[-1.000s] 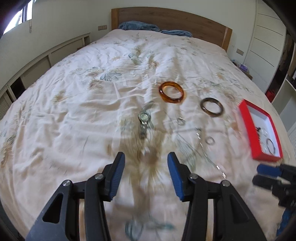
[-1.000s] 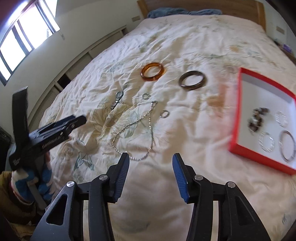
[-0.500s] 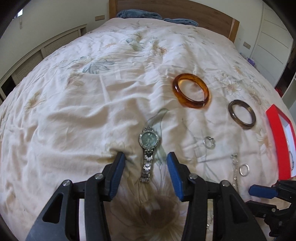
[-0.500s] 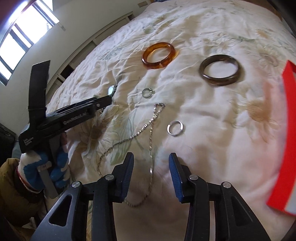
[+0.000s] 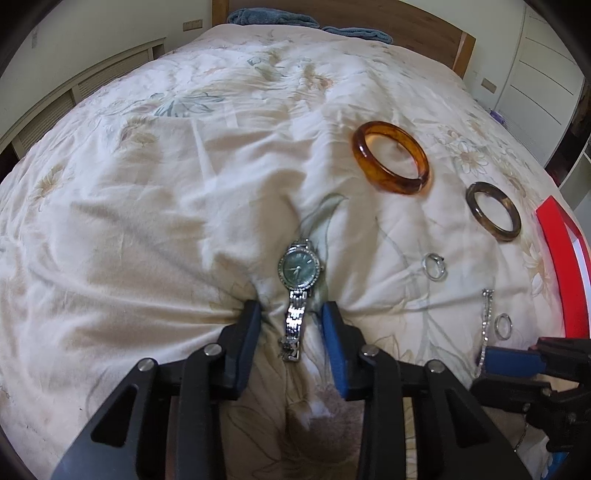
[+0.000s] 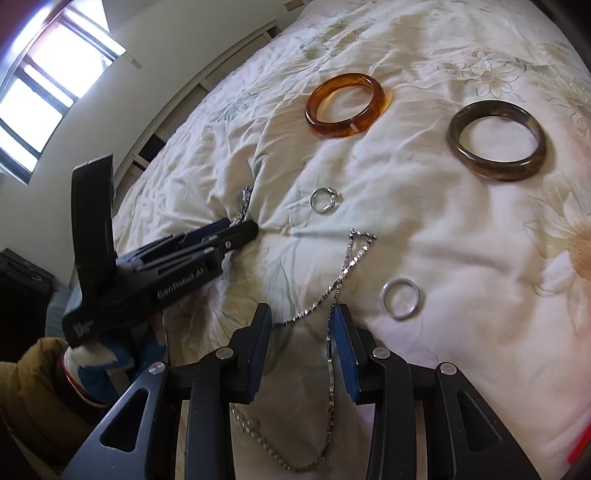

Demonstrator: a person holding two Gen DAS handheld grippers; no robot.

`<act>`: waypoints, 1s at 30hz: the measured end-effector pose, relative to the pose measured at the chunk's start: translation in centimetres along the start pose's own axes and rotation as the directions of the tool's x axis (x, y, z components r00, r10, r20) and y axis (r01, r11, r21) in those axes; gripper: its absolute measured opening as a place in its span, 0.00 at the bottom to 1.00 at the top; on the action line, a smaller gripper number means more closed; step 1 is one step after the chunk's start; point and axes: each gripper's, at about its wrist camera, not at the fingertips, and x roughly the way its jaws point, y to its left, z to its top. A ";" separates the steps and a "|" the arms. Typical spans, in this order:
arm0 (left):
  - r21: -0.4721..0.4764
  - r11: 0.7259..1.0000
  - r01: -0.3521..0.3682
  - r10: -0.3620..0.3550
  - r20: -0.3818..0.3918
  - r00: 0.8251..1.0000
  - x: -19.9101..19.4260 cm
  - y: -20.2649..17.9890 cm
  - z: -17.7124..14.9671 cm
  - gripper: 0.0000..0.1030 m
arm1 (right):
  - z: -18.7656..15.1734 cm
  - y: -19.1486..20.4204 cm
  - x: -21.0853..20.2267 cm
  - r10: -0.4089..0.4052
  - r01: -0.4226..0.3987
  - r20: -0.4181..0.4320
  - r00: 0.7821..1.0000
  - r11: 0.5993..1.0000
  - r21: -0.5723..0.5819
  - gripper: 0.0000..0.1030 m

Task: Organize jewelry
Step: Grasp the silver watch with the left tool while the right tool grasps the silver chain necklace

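Observation:
A silver watch [image 5: 298, 273] with a dark green face lies on the floral bedspread. My left gripper [image 5: 291, 314] is open, its blue pads pressed into the cover either side of the watch strap; it also shows in the right wrist view [image 6: 236, 232]. A silver chain necklace [image 6: 343, 273] lies between the pads of my open right gripper [image 6: 301, 317], one strand against the right pad. An amber bangle [image 5: 390, 162], a dark brown bangle [image 5: 493, 211] and two silver rings [image 5: 434, 266] [image 5: 503, 326] lie beyond.
A red jewelry box [image 5: 565, 258] sits at the right edge of the left wrist view. A wooden headboard [image 5: 406, 22] with blue pillows stands at the far end of the bed. White wardrobes stand at the right, low cabinets at the left.
Both grippers have moved forward and down onto the bedspread. The left now straddles the watch strap; the right now straddles the necklace. Both jaws have narrowed slightly.

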 end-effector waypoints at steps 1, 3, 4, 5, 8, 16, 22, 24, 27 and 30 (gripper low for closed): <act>0.004 1.000 -0.002 0.002 0.004 1.000 0.0 -0.1 0.0 0.30 | 0.1 0.0 0.2 -0.003 0.003 0.001 1.000 1.000 0.000 0.35; 0.012 1.000 -0.006 0.005 0.010 1.000 0.0 -0.1 0.0 0.28 | 0.2 0.0 0.7 -0.026 0.026 -0.003 1.000 1.000 -0.004 0.30; 0.014 1.000 -0.006 0.006 0.012 1.000 0.0 -0.1 0.0 0.28 | 0.3 -0.1 0.9 -0.040 0.040 -0.005 0.999 0.999 -0.004 0.21; 0.018 1.000 -0.006 0.006 0.016 1.000 0.0 -0.2 0.0 0.26 | 0.2 -0.2 0.9 -0.048 0.048 -0.006 0.999 0.999 -0.001 0.17; 0.032 0.999 -0.004 0.004 0.022 1.000 -0.3 -0.3 0.0 0.20 | 0.2 -0.5 0.8 -0.064 0.064 -0.006 0.998 0.998 0.003 0.06; 0.018 0.999 0.032 -0.033 0.029 0.999 -2.5 -0.2 0.1 0.06 | -1.0 0.6 -1.7 -0.055 0.056 0.030 0.998 0.998 -0.026 0.05; -0.036 0.996 0.084 -0.083 0.019 0.996 -4.8 0.4 -0.4 0.01 | -2.5 1.5 -4.4 -0.050 0.051 0.049 0.998 0.998 -0.030 0.05; -0.029 0.996 0.085 -0.084 0.019 0.996 -5.6 0.1 -1.0 0.01 | -3.1 1.9 -5.2 -0.050 0.051 0.056 0.997 0.998 -0.029 0.05; -0.031 0.995 0.099 -0.098 0.022 0.995 -7.2 -0.1 -2.0 0.01 | -4.1 2.9 -6.6 -0.055 0.057 0.072 0.996 0.998 -0.027 0.05; -0.030 0.993 0.112 -0.111 0.037 0.993 -9.2 -0.3 -2.7 0.01 | -5.1 3.6 -8.3 -0.063 0.065 0.089 0.994 0.998 -0.027 0.05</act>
